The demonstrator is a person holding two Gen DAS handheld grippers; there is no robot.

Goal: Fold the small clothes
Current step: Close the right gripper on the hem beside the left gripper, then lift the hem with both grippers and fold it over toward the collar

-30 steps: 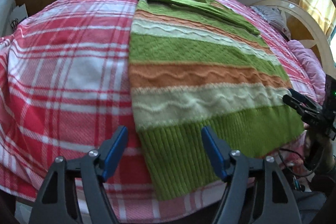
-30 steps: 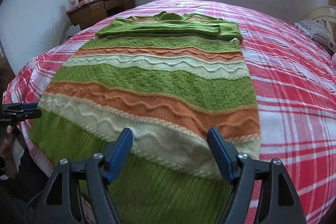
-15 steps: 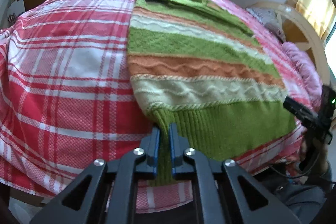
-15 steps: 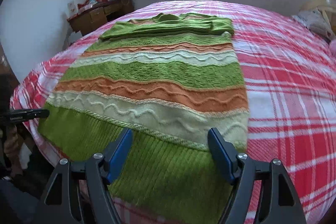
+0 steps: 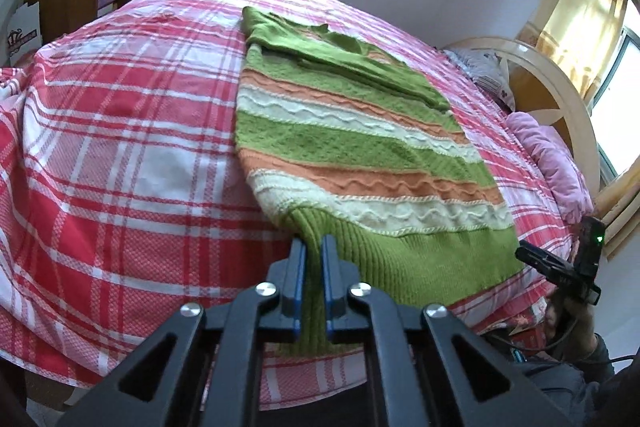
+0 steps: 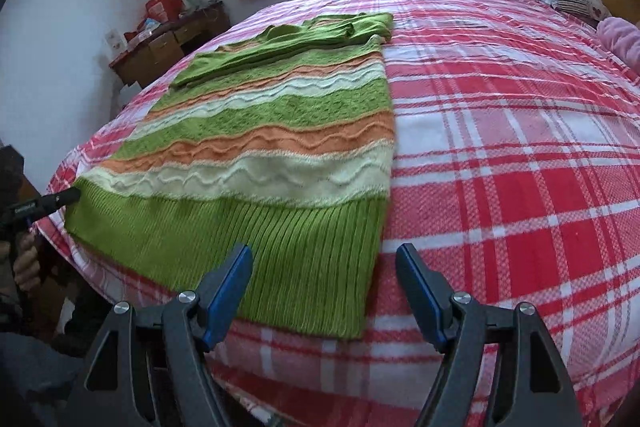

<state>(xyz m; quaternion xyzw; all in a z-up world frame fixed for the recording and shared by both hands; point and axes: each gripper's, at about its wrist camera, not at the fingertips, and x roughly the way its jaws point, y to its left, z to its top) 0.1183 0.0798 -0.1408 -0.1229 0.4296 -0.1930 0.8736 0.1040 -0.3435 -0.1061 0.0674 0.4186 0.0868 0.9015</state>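
Sweater (image 5: pixel 360 155) flat on bed (image 5: pixel 120 147), sleeves folded across the top, hem at near edge. Left gripper (image 5: pixel 312 259) clamped on left hem corner, lifting it; cloth between pads hidden. Right gripper (image 6: pixel 324 267) spread wide above right hem corner, pitched down, jaws just narrowing slightly, nothing gripped. Open blanket right.

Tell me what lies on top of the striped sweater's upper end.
On the sweater, green sleeves lie folded across the chest below the collar. They cover the stripes beneath them. Under the sweater only the plaid bedspread shows around its edges.
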